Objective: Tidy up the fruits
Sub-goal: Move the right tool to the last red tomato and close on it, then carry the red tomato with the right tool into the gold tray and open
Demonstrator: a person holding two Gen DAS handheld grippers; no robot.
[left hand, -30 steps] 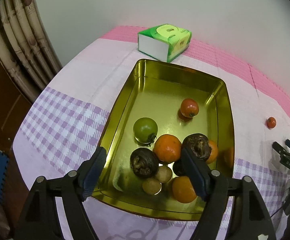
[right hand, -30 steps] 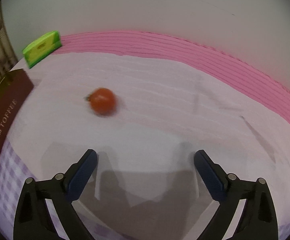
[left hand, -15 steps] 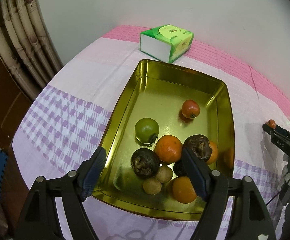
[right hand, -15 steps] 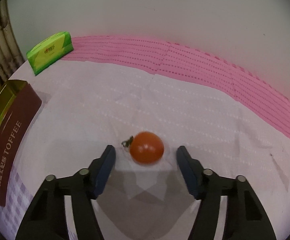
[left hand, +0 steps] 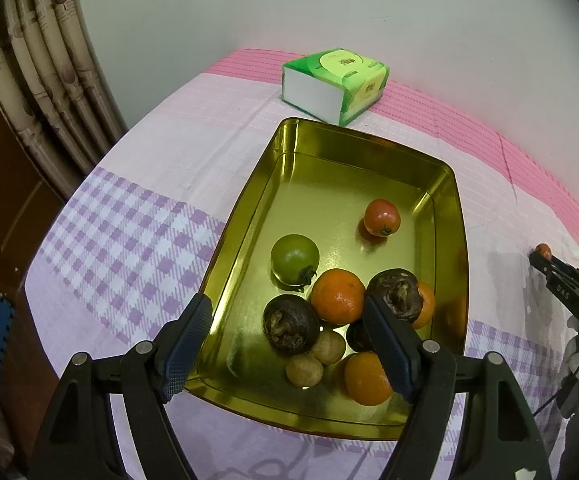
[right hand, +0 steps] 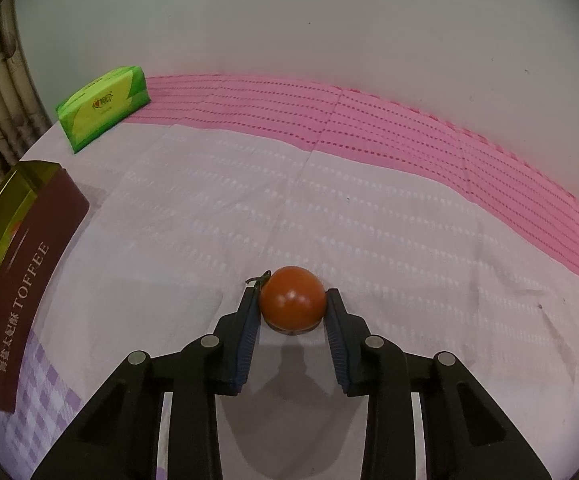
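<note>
A small red tomato (right hand: 292, 292) lies on the pale pink cloth. My right gripper (right hand: 292, 300) is closing on it, and both pads press its sides. The left wrist view catches that gripper (left hand: 545, 260) at the far right with the tomato (left hand: 544, 250) at its tip. My left gripper (left hand: 285, 308) hangs open over the near end of a gold tin tray (left hand: 329, 132), holding nothing. In the tray lie a green tomato (left hand: 294, 258), a red tomato (left hand: 381, 218), oranges (left hand: 337, 296), dark brown fruits (left hand: 289, 328) and small tan fruits (left hand: 329, 346).
A green tissue box (left hand: 335, 84) stands behind the tray near the wall. Left of the right gripper is the tray's maroon side (right hand: 21, 280), printed TOFFEE. Curtains (left hand: 49, 60) hang at the left, past the table's edge. A pink strip (right hand: 409, 132) of cloth runs along the wall.
The right gripper moved up to the tomato and its jaws closed from wide open onto the fruit. The left gripper and the tray's fruits stayed put.
</note>
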